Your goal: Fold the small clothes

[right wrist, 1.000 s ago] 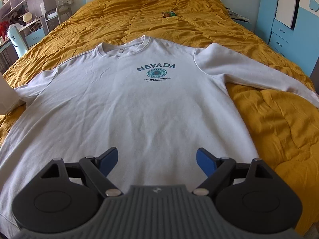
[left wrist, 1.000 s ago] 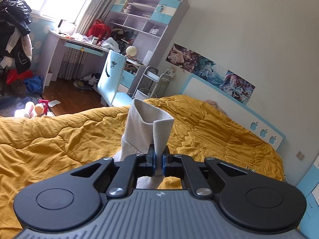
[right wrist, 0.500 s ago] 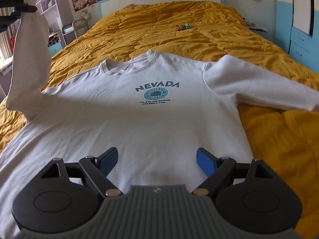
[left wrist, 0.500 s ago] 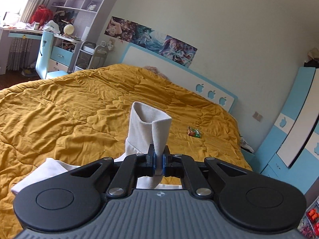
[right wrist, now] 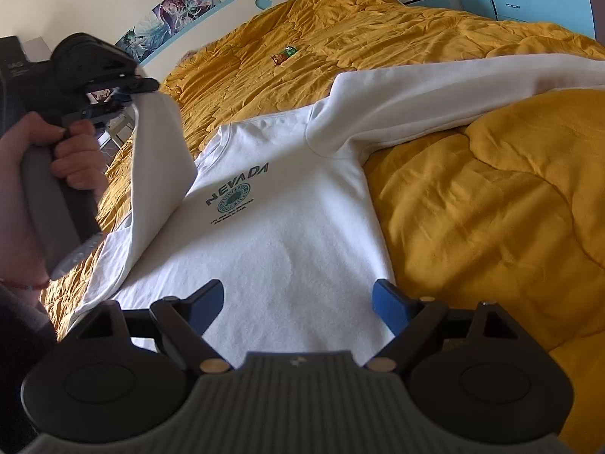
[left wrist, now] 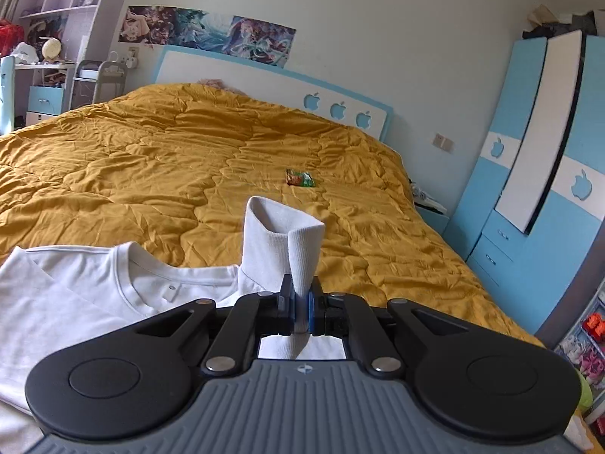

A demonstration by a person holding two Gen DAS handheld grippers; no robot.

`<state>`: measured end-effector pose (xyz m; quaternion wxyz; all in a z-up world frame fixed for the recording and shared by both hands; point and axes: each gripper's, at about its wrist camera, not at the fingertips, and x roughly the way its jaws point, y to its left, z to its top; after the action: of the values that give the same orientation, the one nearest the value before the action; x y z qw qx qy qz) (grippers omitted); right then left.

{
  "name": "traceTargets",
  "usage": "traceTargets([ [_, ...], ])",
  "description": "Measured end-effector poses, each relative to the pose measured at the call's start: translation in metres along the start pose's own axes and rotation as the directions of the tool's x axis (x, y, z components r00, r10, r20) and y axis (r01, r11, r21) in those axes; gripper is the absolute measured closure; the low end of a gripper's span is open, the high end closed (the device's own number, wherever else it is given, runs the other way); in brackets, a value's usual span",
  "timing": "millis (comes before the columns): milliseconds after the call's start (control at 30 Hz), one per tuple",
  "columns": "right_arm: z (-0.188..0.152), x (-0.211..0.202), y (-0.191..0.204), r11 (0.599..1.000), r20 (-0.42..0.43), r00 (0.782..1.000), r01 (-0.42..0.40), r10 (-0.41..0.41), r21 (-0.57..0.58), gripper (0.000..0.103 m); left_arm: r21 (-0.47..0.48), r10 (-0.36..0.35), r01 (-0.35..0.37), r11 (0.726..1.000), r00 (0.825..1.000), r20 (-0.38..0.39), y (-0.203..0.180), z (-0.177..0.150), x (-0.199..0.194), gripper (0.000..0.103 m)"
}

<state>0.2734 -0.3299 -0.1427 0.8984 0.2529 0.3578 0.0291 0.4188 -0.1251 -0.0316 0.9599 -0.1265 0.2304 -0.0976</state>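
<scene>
A white sweatshirt (right wrist: pixel 287 234) with a teal NEVADA print lies face up on the yellow quilt (right wrist: pixel 491 196). My left gripper (left wrist: pixel 300 310) is shut on the ribbed cuff (left wrist: pixel 287 242) of its left sleeve and holds it lifted above the shirt's collar (left wrist: pixel 151 283). In the right wrist view the left gripper (right wrist: pixel 124 94) holds that sleeve (right wrist: pixel 159 174) up, draping over the chest. My right gripper (right wrist: pixel 298 306) is open and empty just above the shirt's lower body. The other sleeve (right wrist: pixel 435 94) lies stretched out to the right.
A small green and red packet (left wrist: pixel 299 178) lies on the quilt near the headboard (left wrist: pixel 264 87). A blue and white wardrobe (left wrist: pixel 537 166) stands right of the bed. A shelf unit and cart (left wrist: pixel 94 79) stand at the left.
My left gripper has carried the sleeve cuff from the bed's left side inward over the shirt's chest. My right gripper has tilted and stays open over the lower body.
</scene>
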Motion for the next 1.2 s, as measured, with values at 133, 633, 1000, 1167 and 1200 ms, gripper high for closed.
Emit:
traceTargets([
  [133,-0.003,0.003,-0.003,1.0,-0.001,1.0,0.006,-0.006,0.024,0.021,0.054,-0.059,0.063,0.997,0.995,-0.075,-0.02,-0.022,0.012,0.093],
  [633,-0.015,0.016,0.02,0.98,0.029,0.991,0.132,-0.129,-0.152,0.02,0.299,-0.061,0.121,0.947,0.977,-0.203,-0.028,-0.025,-0.038,0.045],
  [1000,-0.037,0.034,0.044,0.901,0.122,0.96,0.28,-0.253,-0.332,0.02,0.259,0.072,-0.003,0.966,0.964,-0.255,0.062,-0.012,-0.11,0.045],
  [1167,-0.037,0.032,0.045,0.898,0.119,0.956,0.293,-0.268,-0.329,0.021,0.228,0.156,-0.089,0.97,0.942,-0.298,0.117,-0.017,-0.134,0.045],
  [1200,-0.038,0.031,0.046,0.895,0.123,0.953,0.302,-0.276,-0.329,0.021,0.223,0.177,-0.111,0.969,0.936,-0.303,0.129,-0.02,-0.14,0.045],
])
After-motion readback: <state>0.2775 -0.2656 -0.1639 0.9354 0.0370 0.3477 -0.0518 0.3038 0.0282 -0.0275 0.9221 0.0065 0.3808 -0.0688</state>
